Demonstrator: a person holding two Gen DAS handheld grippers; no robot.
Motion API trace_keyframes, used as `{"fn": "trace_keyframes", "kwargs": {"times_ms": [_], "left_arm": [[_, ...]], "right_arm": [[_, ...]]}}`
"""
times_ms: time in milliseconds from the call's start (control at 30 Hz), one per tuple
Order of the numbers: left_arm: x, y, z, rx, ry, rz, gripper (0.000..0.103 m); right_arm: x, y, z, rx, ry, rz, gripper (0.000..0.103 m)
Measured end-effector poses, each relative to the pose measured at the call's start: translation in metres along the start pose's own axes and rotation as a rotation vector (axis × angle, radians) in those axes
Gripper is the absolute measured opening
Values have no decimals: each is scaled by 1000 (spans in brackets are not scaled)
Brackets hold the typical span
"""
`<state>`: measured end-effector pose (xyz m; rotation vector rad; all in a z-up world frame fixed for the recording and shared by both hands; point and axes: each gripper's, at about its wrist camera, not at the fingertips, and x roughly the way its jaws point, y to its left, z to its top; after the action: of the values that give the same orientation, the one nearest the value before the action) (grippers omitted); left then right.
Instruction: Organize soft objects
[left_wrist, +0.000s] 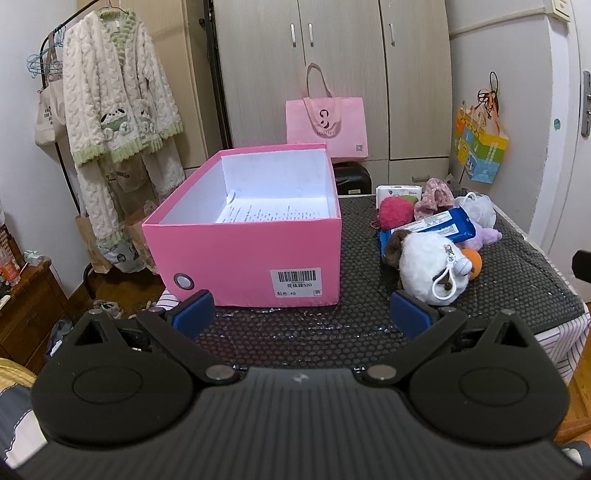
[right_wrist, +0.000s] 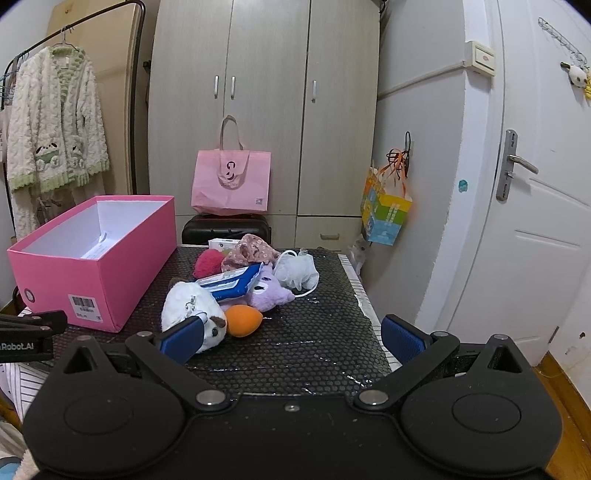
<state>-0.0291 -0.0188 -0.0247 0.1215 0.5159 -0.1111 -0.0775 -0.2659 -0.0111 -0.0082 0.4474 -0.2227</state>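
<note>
purple plush (right_wrist: 266, 291) partly covered by blue wipes pack (right_wrist: 231, 284); white packet (left_wrist: 397, 192) mostly hidden behind red pom-pom (left_wrist: 396, 212); paper sheet (left_wrist: 258, 212) in pink box (left_wrist: 255, 236) too small to read

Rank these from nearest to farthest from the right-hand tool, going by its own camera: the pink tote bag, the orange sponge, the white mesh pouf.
1. Orange sponge, front edge of the pile, just ahead of the right gripper.
2. White mesh pouf, farther back, right side of the pile.
3. Pink tote bag, beyond the table, against the wardrobe.

Box (left_wrist: 243, 258) sits on the mat (left_wrist: 517, 288), w/ paper (left_wrist: 258, 212) in it. Toy pile (left_wrist: 432, 236) lies right of the box. Bag (left_wrist: 327, 123) stands behind.
</note>
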Motion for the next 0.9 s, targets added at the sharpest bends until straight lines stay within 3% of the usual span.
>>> {"fn": "trace_keyframes", "kwargs": {"times_ms": [600, 700, 767, 833, 900], "left_arm": [[-2, 2, 1, 30, -24, 1, 103], [-6, 9, 6, 19, -54, -70, 103], [-10, 14, 13, -24, -88, -135, 103], [-9, 12, 22, -31, -106, -176, 103], [-6, 5, 28, 1, -117, -178, 102]], "right_arm": [[-1, 1, -1, -33, -23, 21, 103], [-4, -5, -1, -41, -85, 91, 103], [-2, -14, -2, -11, -127, 196, 103], [7, -21, -4, 15, -134, 302, 103], [18, -21, -5, -6, -112, 341, 103]]}}
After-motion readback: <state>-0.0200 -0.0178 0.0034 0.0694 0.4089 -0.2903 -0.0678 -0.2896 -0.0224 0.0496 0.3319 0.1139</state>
